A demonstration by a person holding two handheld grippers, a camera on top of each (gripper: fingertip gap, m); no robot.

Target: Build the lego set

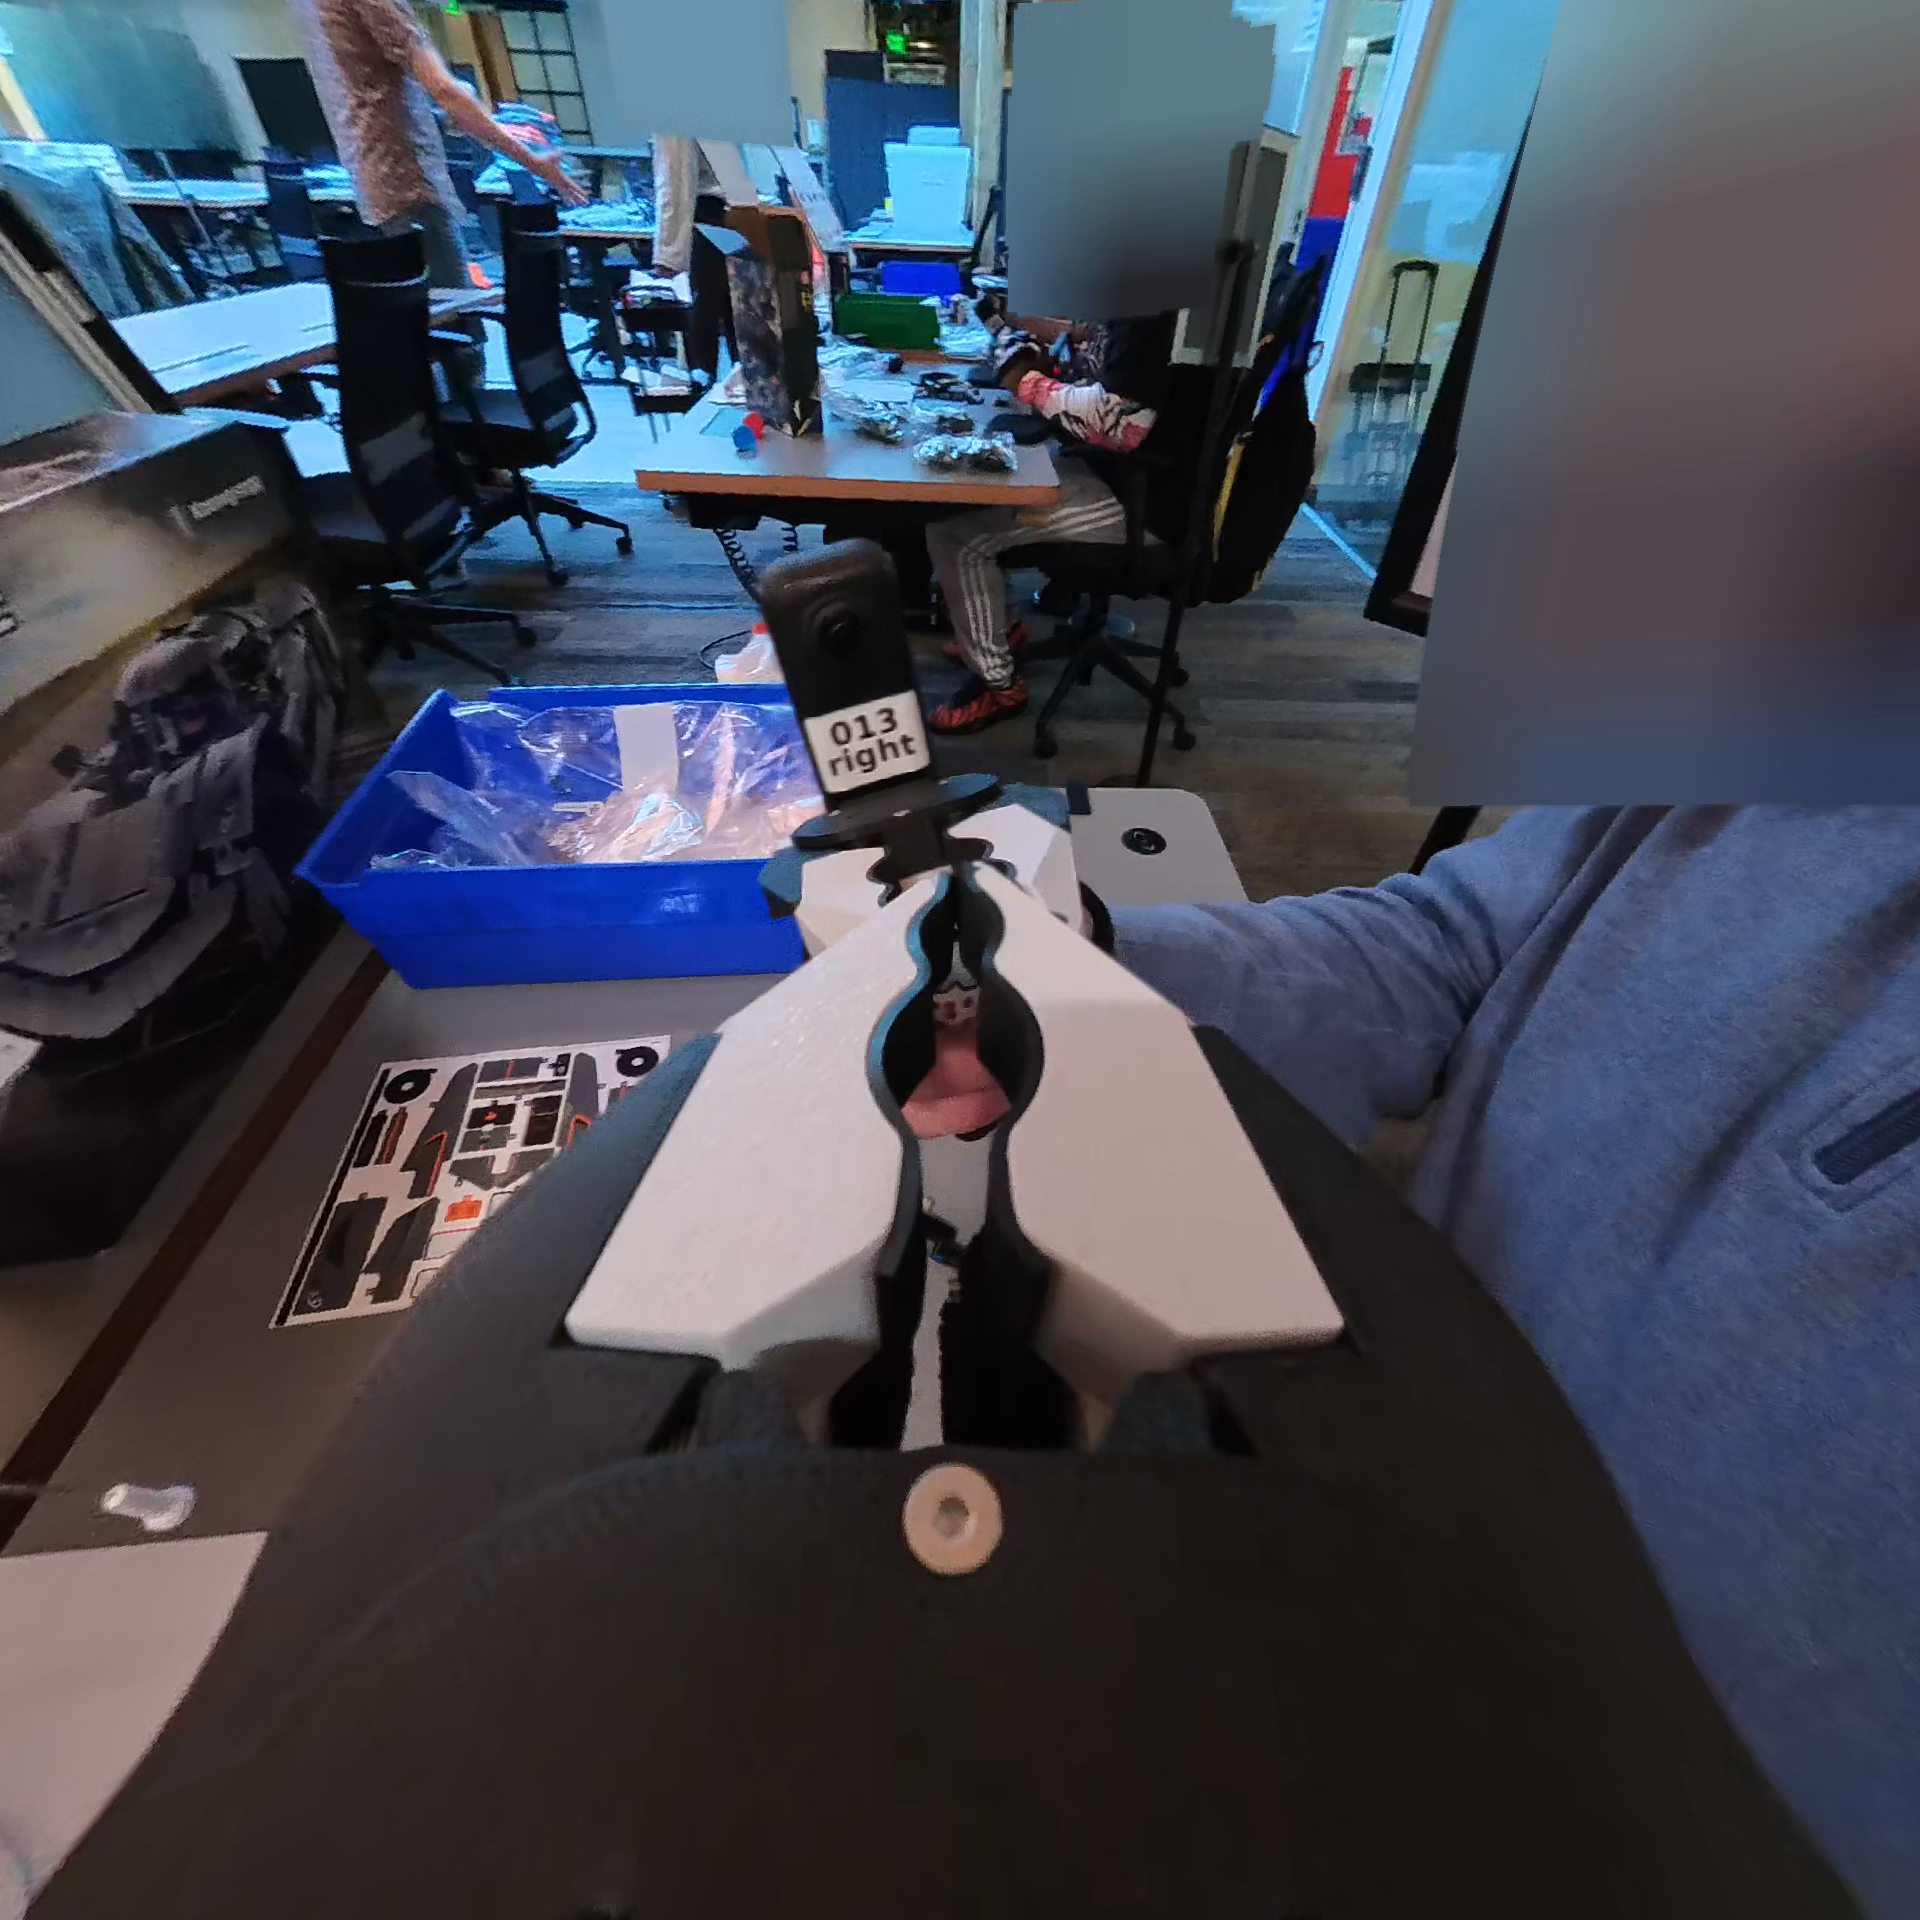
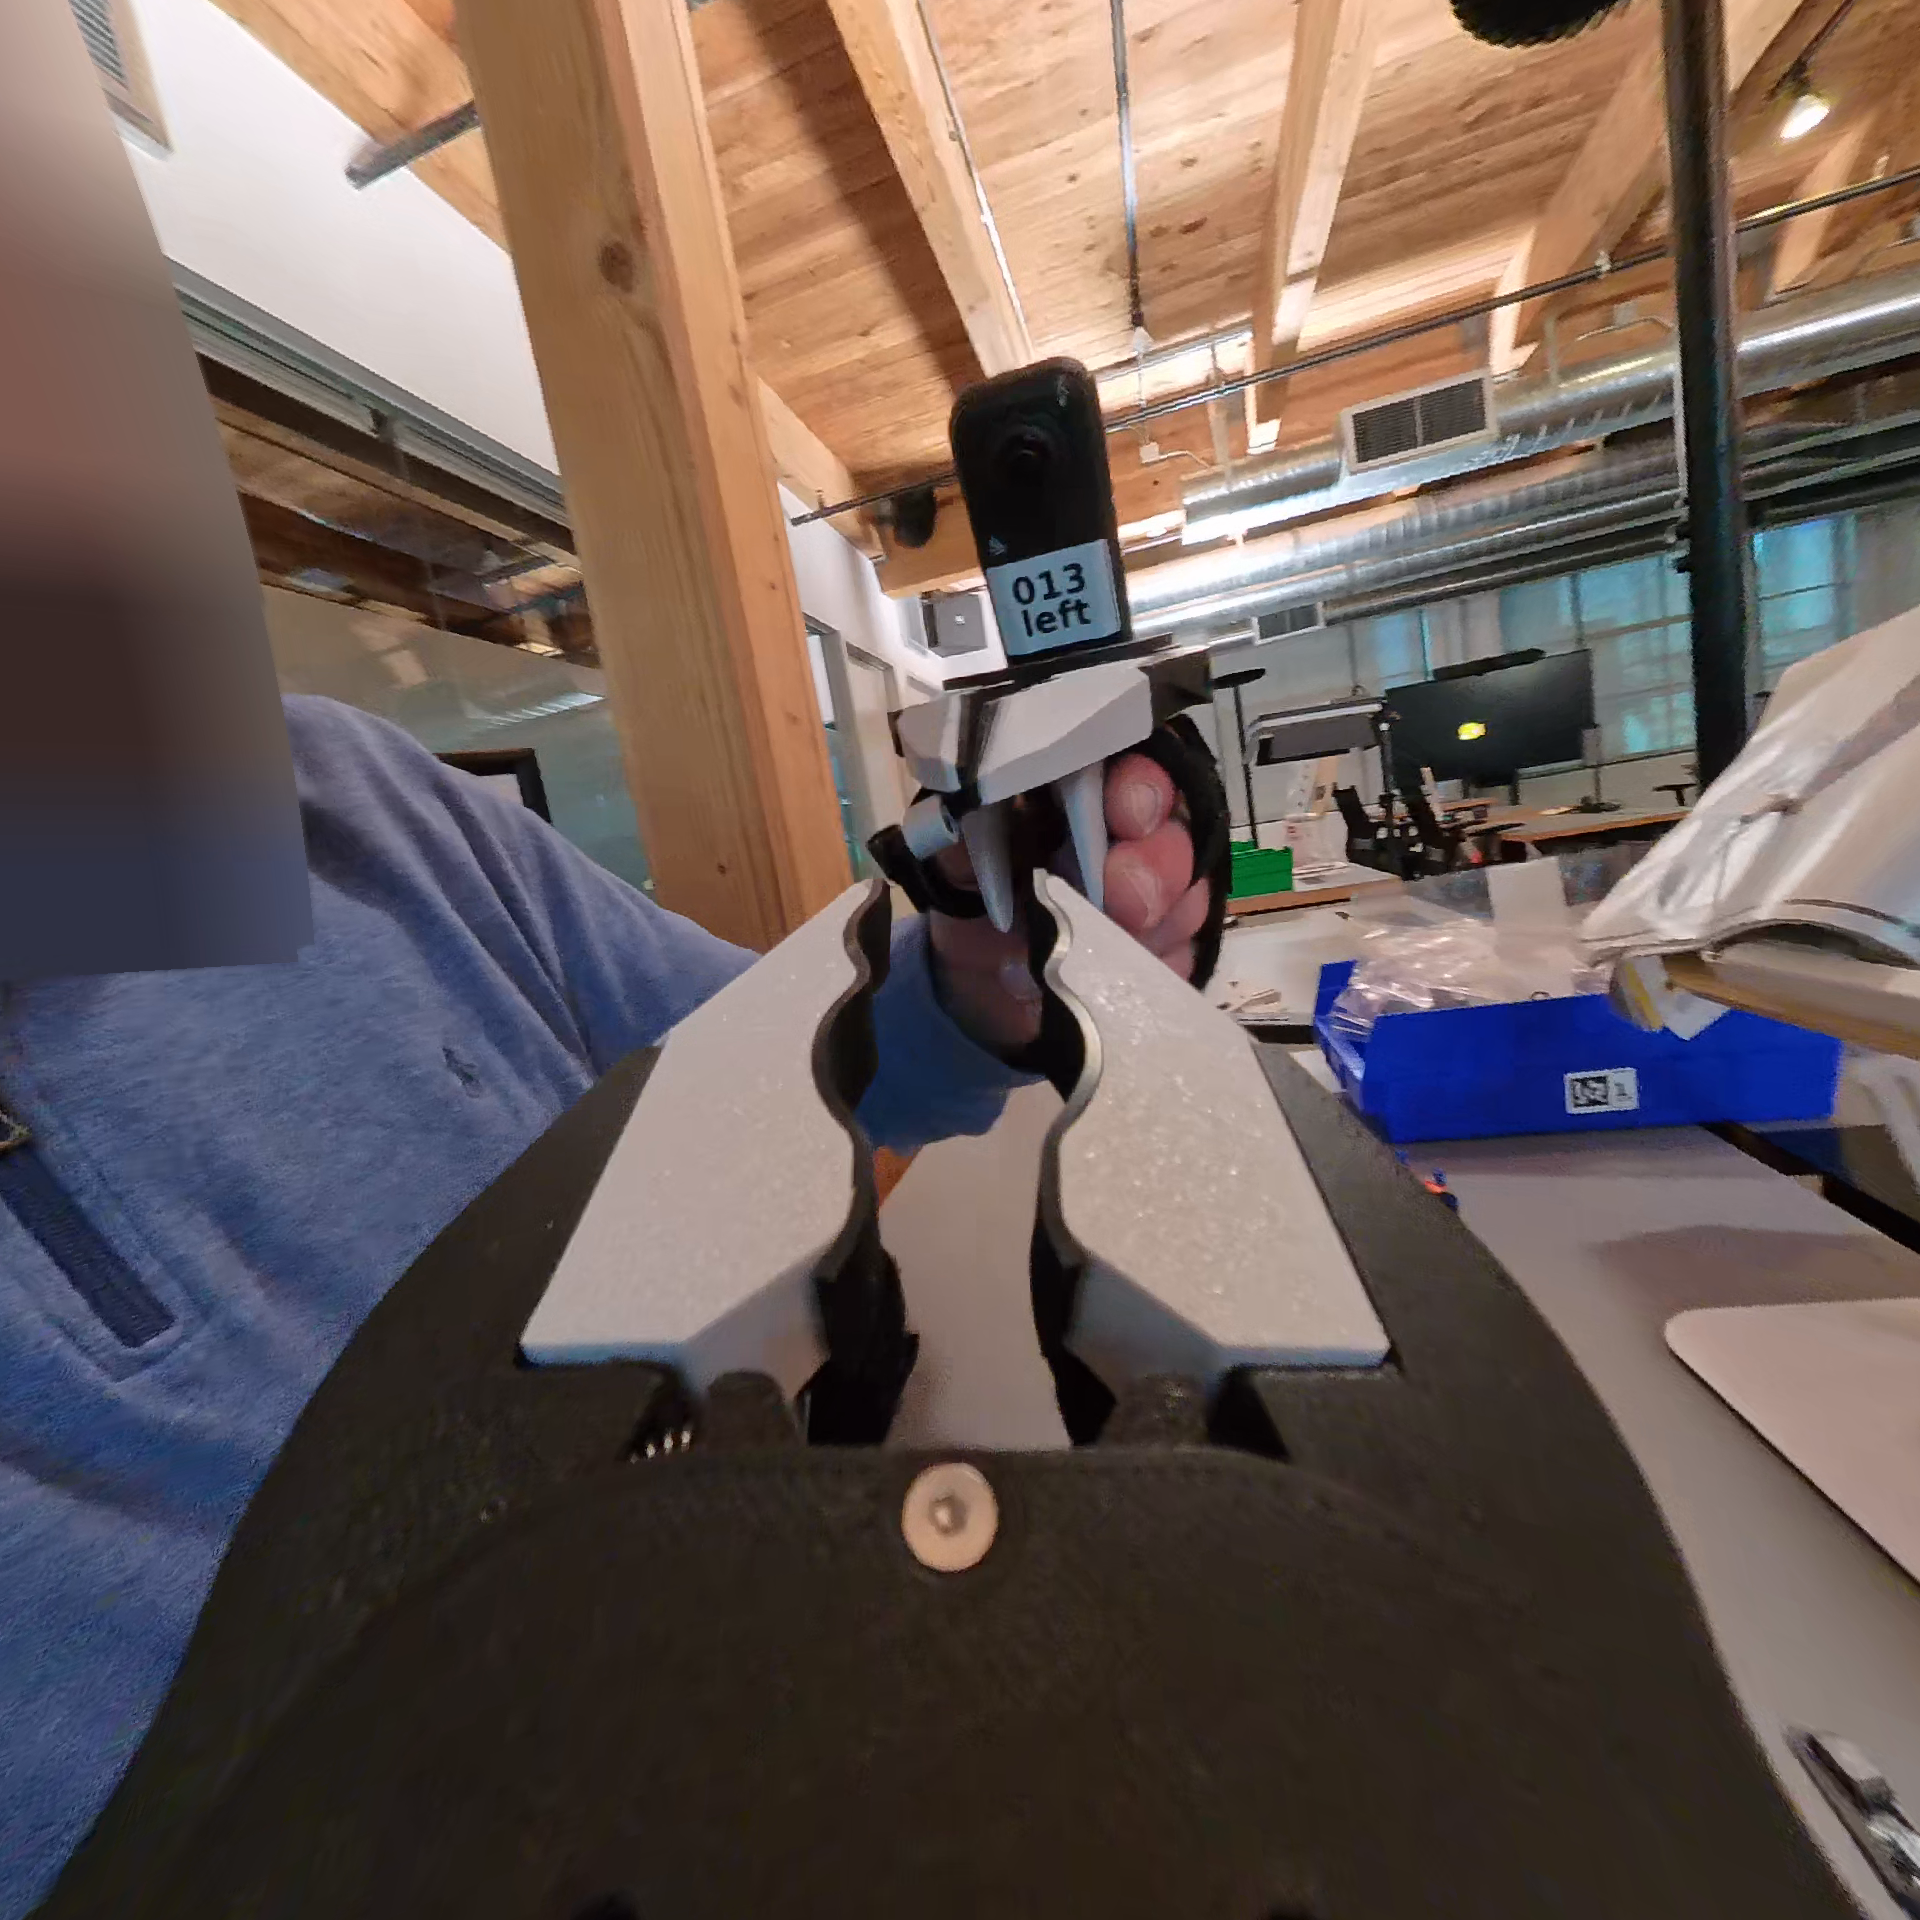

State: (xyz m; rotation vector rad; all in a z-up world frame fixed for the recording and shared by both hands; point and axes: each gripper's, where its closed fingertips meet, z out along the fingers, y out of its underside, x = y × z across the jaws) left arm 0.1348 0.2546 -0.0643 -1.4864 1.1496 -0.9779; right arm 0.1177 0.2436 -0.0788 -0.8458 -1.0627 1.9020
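My left gripper (image 1: 954,883) has its white fingers closed together at the tips. In the right wrist view it (image 2: 940,810) appears shut on a small grey and black lego piece (image 2: 928,828), held in the air above the grey table (image 1: 260,1403). My right gripper (image 2: 961,899) faces it tip to tip, open and empty, with its tips just short of the piece. The right gripper also shows in the left wrist view (image 1: 920,862), under its black camera. Small dark parts show on the table through the gap between the left fingers.
A blue bin (image 1: 582,925) of plastic bags stands at the back of the table and also shows in the right wrist view (image 2: 1558,1070). A sticker sheet (image 1: 468,1174) lies at the left, and the set's box (image 1: 156,831) stands beyond it. A white sheet (image 2: 1818,1423) lies at the right. My left and right fingertips are right by each other.
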